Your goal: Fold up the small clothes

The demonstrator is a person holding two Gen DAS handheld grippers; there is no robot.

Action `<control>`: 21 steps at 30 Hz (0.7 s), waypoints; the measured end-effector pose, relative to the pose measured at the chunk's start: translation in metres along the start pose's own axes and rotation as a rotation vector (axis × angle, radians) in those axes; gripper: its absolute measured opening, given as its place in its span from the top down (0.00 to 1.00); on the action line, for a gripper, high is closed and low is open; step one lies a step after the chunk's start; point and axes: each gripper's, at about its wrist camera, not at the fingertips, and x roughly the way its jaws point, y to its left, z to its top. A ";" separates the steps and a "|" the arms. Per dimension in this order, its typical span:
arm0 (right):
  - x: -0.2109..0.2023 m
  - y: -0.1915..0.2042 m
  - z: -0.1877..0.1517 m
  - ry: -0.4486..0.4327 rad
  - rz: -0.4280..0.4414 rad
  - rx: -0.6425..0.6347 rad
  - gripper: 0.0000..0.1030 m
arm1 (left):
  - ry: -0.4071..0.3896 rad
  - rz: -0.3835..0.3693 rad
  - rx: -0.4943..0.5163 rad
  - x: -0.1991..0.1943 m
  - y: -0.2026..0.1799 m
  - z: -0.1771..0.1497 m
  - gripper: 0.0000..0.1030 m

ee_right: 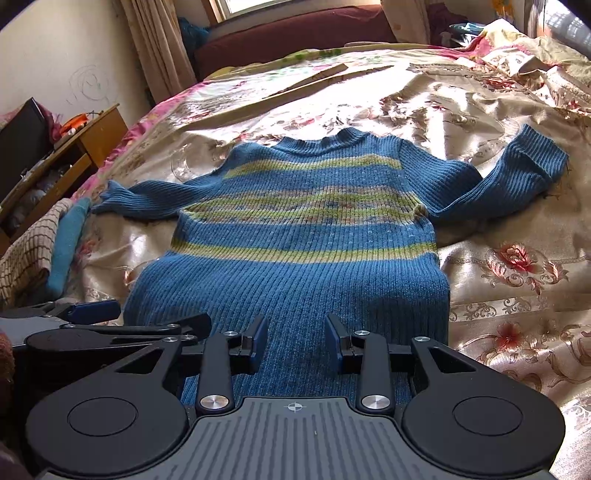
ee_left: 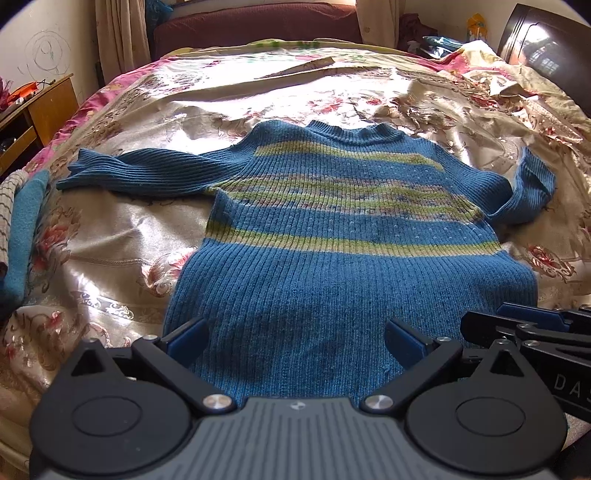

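Across the whole scene: bed (ee_left: 122, 236), covered by a shiny beige spread with red floral print, rumpled at the far right

At the far end of the bed: dark red sofa (ee_left: 255, 26), with curtains (ee_left: 118, 40) on either side

At the centre of the bed: blue ribbed sweater (ee_left: 332, 236) with green and cream stripes, lying flat, front up, collar far, hem near; left sleeve stretched out flat to the left, right sleeve bent and partly raised at the right

Off the bed's left side: wooden cabinet (ee_right: 92, 136), cluttered on top

At the bed's near left edge: folded clothes (ee_right: 48, 251), one checked beige piece beside one teal piece

At the near edge, over the sweater's hem: left hand-held gripper (ee_left: 295, 338), jaws wide apart, nothing between them; blue pads either side of the lower body of the sweater

Just to its right, also over the hem: right hand-held gripper (ee_right: 295, 345), jaws partly apart, a narrower gap, holding nothing
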 end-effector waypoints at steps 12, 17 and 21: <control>-0.014 0.005 -0.007 0.022 -0.009 -0.019 0.67 | -0.005 0.011 0.030 -0.014 -0.003 -0.009 0.00; -0.019 0.004 -0.011 0.029 -0.010 -0.014 0.67 | -0.011 0.019 0.045 -0.019 -0.006 -0.012 0.00; -0.021 0.006 -0.012 0.042 -0.013 -0.016 0.67 | -0.008 0.025 0.054 -0.023 -0.007 -0.016 0.00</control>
